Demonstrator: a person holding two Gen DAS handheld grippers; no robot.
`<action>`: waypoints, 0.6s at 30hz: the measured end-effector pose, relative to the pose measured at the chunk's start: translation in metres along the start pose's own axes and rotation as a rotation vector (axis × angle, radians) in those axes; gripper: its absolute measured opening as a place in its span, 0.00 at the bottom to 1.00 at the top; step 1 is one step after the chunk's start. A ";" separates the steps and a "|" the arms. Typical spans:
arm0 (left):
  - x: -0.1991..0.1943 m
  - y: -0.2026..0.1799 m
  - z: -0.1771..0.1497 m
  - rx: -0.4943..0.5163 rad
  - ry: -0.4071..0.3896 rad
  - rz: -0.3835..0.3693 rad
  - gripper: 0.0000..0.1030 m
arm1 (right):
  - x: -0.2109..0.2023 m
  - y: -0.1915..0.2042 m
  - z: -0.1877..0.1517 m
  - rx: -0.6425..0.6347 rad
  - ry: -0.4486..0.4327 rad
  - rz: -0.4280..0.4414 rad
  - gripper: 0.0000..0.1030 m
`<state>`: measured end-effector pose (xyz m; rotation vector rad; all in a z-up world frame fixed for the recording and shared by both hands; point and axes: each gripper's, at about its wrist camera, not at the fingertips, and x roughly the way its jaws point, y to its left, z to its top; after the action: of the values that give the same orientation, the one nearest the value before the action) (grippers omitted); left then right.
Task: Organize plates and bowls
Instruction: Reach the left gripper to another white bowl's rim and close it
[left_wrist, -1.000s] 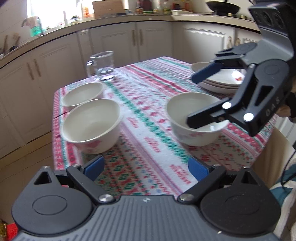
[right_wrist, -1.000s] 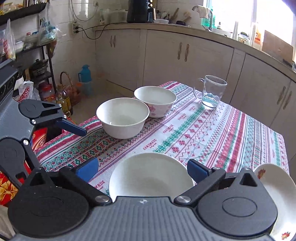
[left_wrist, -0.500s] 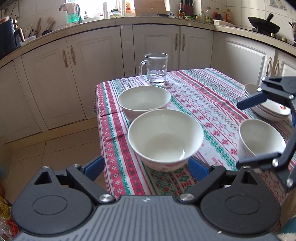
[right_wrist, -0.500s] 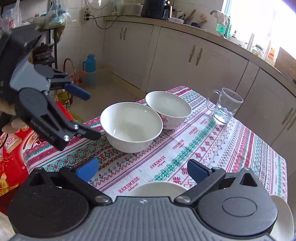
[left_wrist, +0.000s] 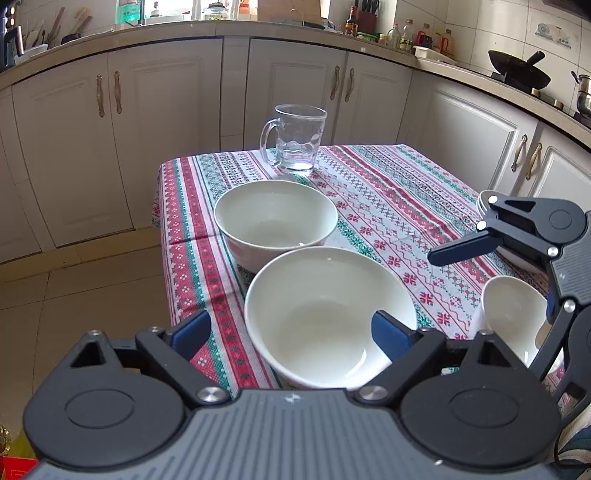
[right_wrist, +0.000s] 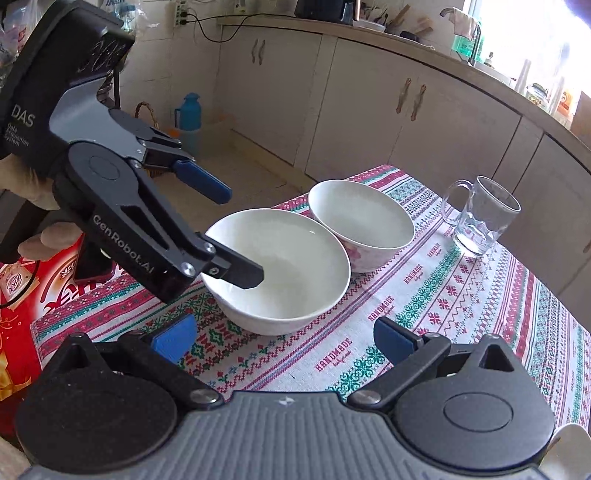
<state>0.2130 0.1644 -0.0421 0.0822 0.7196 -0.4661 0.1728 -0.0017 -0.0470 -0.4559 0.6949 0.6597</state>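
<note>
Your left tool (right_wrist: 240, 236) now over the near bowl's (left_wrist: 328, 314) rim, jaws closing astride it; right tool (right_wrist: 280, 341) open, empty.

Daylight, bright and even. Window (right_wrist: 535, 33) blown out white at upper right of right wrist view. Soft sheen inside the near bowl (left_wrist: 328, 314); faint shadows on tablecloth (right_wrist: 461, 295). Strong fisheye bending of cabinets (left_wrist: 155, 110) at edges. Focus sharp, slight blur at far corners.

my right claw (left_wrist: 491, 280) hides most of the plate stack (left_wrist: 484, 201) and part of the small bowl (left_wrist: 513, 317); in right view that bowl's (right_wrist: 569, 448) cut off by the frame corner
</note>
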 end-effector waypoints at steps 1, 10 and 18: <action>0.002 0.001 0.001 -0.002 0.002 -0.003 0.85 | 0.002 0.000 0.001 -0.001 0.003 0.001 1.00; 0.016 0.015 0.003 -0.044 0.032 -0.070 0.69 | 0.025 -0.008 0.008 0.021 0.031 0.039 0.95; 0.019 0.017 0.007 -0.049 0.035 -0.108 0.63 | 0.036 -0.007 0.008 0.019 0.054 0.072 0.83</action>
<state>0.2374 0.1703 -0.0506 0.0055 0.7720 -0.5506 0.2021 0.0123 -0.0663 -0.4336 0.7709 0.7103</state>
